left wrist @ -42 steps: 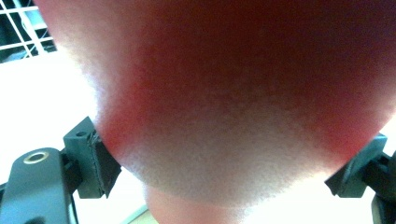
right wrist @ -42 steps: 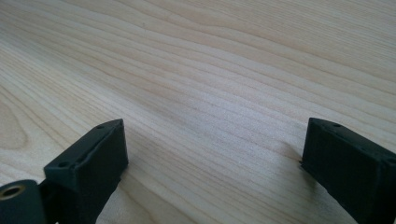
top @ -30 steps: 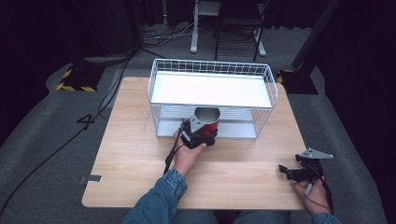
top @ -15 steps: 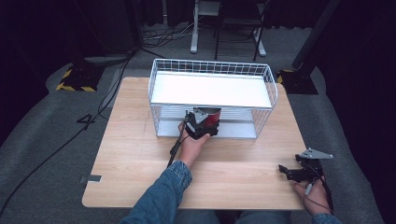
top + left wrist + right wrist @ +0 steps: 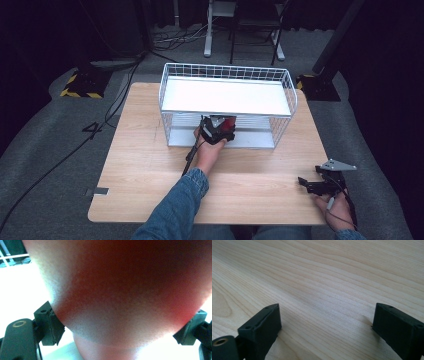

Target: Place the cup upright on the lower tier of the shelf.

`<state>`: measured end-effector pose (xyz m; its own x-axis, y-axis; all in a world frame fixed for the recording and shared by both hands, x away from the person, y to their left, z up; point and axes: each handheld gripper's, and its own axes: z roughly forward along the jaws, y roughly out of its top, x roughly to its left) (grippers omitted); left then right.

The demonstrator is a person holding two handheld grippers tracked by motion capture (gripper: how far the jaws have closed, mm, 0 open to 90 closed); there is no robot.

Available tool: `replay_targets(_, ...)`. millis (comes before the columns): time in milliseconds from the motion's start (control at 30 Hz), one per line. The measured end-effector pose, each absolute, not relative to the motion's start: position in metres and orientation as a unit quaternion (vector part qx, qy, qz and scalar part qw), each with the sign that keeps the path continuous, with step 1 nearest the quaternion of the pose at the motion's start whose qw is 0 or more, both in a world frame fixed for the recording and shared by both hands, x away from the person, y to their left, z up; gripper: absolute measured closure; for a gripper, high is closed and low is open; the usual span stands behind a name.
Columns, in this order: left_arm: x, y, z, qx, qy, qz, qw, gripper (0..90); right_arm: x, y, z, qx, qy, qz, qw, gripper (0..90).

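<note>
— Forward, that is where the left gripper (image 5: 218, 131) has gone since a second ago: it was in front of the wire rack (image 5: 226, 75), and it is now at the rack's front edge with the red cup (image 5: 227, 122) pushed in under the upper shelf (image 5: 225, 96).

— Is it holding the cup?

— Yes. In the left gripper view the cup's red wall (image 5: 125, 290) bulges between the two black jaws, one pressed on each side. They are clamped on it.

— Which way does the cup point?

— From above, it seems to lie with its long axis running away from the person, into the rack's lower level. Which end leads I cannot tell; the shelf and gripper hide most of it.

— And the other hand?

— The right gripper (image 5: 306, 185) has stayed near the front right corner of the wooden table (image 5: 140, 165), well apart from the rack. Its view has the jaws standing wide apart with bare wood grain between them, nothing held. They sit low over the tabletop.

— The left arm?

— A denim sleeve (image 5: 172, 210) reaches up from the bottom edge toward the rack, the hand (image 5: 209, 152) wrapped around the gripper.
</note>
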<state>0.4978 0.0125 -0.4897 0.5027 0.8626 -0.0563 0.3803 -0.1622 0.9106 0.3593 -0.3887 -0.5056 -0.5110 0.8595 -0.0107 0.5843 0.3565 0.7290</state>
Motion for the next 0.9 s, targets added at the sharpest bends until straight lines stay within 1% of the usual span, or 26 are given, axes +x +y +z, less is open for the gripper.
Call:
replay_targets(33,0.501,0.017,-0.488,0.742,0.399,0.267,0.469,15.3,0.359,-0.389,-0.506,0.452,0.799,0.343,0.2,8.2)
replay_targets(67,0.5,0.012,-0.49,0.732,0.414,0.23,0.49,15.3,0.359,-0.389,-0.506,0.452,0.799,0.343,0.201,8.2)
replay_targets(133,0.497,0.012,-0.489,0.721,0.436,0.248,0.479,15.1,0.359,-0.389,-0.506,0.452,0.799,0.343,0.2,8.2)
replay_targets(167,0.501,0.014,-0.49,0.737,0.406,0.231,0.488,14.9,0.359,-0.389,-0.506,0.452,0.799,0.343,0.201,8.2)
replay_targets(200,0.5,0.014,-0.49,0.735,0.413,0.239,0.481,14.8,0.359,-0.389,-0.506,0.452,0.799,0.343,0.2,8.2)
replay_targets(233,0.498,0.012,-0.49,0.723,0.433,0.253,0.475,14.9,0.359,-0.389,-0.506,0.452,0.799,0.343,0.2,8.2)
replay_targets(267,0.498,0.012,-0.49,0.723,0.433,0.253,0.475,14.8,0.359,-0.389,-0.506,0.452,0.799,0.343,0.2,8.2)
replay_targets(367,0.498,0.013,-0.491,0.731,0.431,0.237,0.472,14.7,0.359,-0.389,-0.506,0.452,0.799,0.343,0.2,8.2)
replay_targets(400,0.5,0.015,-0.49,0.742,0.416,0.232,0.473,14.7,0.359,-0.389,-0.506,0.452,0.799,0.343,0.2,8.2)
replay_targets(433,0.498,0.015,-0.491,0.74,0.422,0.227,0.472,14.7,0.359,-0.389,-0.506,0.452,0.799,0.343,0.2,8.2)
replay_targets(467,0.498,0.015,-0.491,0.74,0.422,0.227,0.472,14.7,0.359,-0.389,-0.506,0.452,0.799,0.343,0.2,8.2)
replay_targets(500,0.495,0.014,-0.491,0.734,0.44,0.232,0.463,15.0,0.359,-0.389,-0.506,0.452,0.799,0.343,0.2,8.3)
replay_targets(600,0.492,0.019,-0.491,0.742,0.431,0.22,0.463,15.0,0.359,-0.389,-0.506,0.451,0.799,0.344,0.2,8.8)
replay_targets(733,0.488,0.023,-0.49,0.742,0.432,0.219,0.464,14.8,0.359,-0.389,-0.506,0.45,0.799,0.344,0.2,8.8)
replay_targets(900,0.473,0.034,-0.479,0.738,0.428,0.222,0.472,15.1,0.359,-0.388,-0.506,0.45,0.8,0.344,0.199,8.5)
